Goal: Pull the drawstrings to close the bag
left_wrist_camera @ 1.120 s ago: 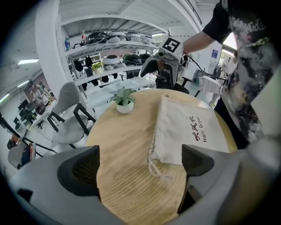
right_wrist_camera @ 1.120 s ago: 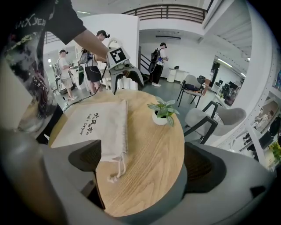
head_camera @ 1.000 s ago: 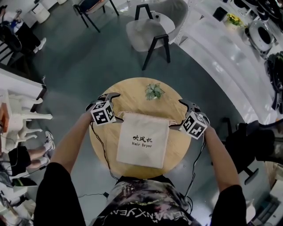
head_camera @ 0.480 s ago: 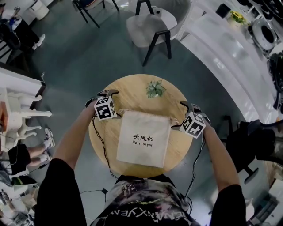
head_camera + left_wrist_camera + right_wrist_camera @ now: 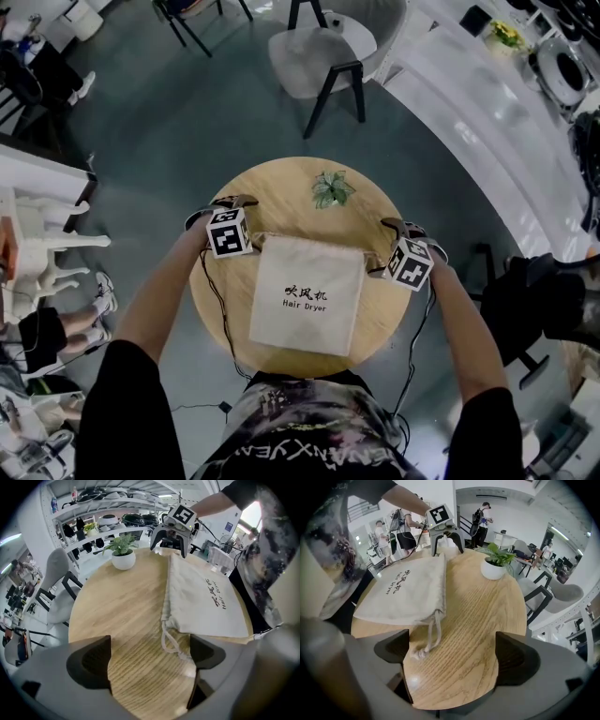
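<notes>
Bag [image 5: 305, 293] on round wooden table [image 5: 281, 192]; grey floor [image 5: 169, 122].

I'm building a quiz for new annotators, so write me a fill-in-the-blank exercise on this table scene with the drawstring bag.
1. The cloth bag is printed "Hair ____".
2. It lies on a round ____ table.
3. The plant grows in a ____ pot.
4. The right gripper has its jaws ____, with the drawstring knot lying between them.
Missing words: Dryer; wooden; white; open.
</notes>
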A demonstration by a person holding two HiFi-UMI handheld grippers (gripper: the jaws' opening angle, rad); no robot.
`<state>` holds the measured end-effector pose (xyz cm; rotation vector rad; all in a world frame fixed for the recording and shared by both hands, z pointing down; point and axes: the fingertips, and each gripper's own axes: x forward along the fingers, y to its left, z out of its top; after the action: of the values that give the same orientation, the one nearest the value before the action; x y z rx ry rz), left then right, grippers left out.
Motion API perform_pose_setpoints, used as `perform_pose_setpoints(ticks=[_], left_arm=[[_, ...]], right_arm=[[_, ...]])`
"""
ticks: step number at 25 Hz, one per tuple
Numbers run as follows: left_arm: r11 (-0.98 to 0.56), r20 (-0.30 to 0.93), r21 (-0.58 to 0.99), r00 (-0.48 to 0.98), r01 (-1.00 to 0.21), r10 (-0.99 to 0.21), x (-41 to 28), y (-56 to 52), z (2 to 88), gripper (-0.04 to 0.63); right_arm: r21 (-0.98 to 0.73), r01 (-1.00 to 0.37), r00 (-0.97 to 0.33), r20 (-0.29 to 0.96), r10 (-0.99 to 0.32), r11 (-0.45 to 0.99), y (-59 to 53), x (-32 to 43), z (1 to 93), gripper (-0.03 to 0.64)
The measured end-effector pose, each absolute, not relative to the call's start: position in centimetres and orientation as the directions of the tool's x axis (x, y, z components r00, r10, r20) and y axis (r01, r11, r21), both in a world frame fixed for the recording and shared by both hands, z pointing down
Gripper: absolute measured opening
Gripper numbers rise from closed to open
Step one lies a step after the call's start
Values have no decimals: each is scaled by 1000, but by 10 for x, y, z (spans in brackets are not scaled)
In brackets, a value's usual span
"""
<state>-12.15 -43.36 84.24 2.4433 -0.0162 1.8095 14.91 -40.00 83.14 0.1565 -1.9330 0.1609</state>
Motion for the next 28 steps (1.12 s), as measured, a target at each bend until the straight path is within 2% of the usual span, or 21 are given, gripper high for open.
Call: perform_pose_setpoints(ticks=[11, 12, 13, 14, 15, 16, 17, 25, 26, 27, 28], left_arm=[[-995, 953, 77, 299, -63, 55, -122, -432, 841, 503], [-995, 952, 76, 301, -67, 52, -122, -432, 840, 497], [-995, 952, 72, 304, -75, 46, -122, -433, 840, 491], [-994, 951, 68, 308, -87, 38, -122, -434, 838, 473], [-993, 950, 64, 312, -102, 29, -122, -437, 837, 404], [-992, 949, 61, 316, -114, 22, -123, -439, 835, 330], [-991, 948, 58, 317, -119, 18, -123, -440, 834, 304], [-990, 952, 49, 305, -135, 5, -122, -434, 831, 242], [-989, 952, 39, 305, -146, -7, -122, -435, 831, 209], [-988, 952, 27, 304, -153, -21, -123, -436, 831, 78], [-988, 953, 14, 302, -154, -33, -124, -436, 831, 80]], right_arm=[[-50, -125, -351, 936, 4, 991, -396, 144, 830, 515], [-50, -125, -360, 933, 2, 991, -395, 144, 828, 505], [-48, -126, -371, 929, -2, 991, -395, 142, 826, 435], [-44, -126, -381, 924, -7, 991, -395, 141, 824, 341], [-40, -127, -389, 921, -12, 991, -394, 139, 822, 282], [-37, -128, -393, 919, -17, 991, -393, 139, 821, 279], [-35, -132, -397, 918, -20, 991, -392, 138, 821, 273], [-37, -142, -414, 910, -25, 989, -384, 139, 818, 189], [-34, -147, -415, 909, -30, 989, -383, 139, 818, 100], [-31, -155, -415, 909, -37, 987, -383, 139, 818, 97], [-26, -166, -414, 909, -45, 986, -383, 139, 818, 92]])
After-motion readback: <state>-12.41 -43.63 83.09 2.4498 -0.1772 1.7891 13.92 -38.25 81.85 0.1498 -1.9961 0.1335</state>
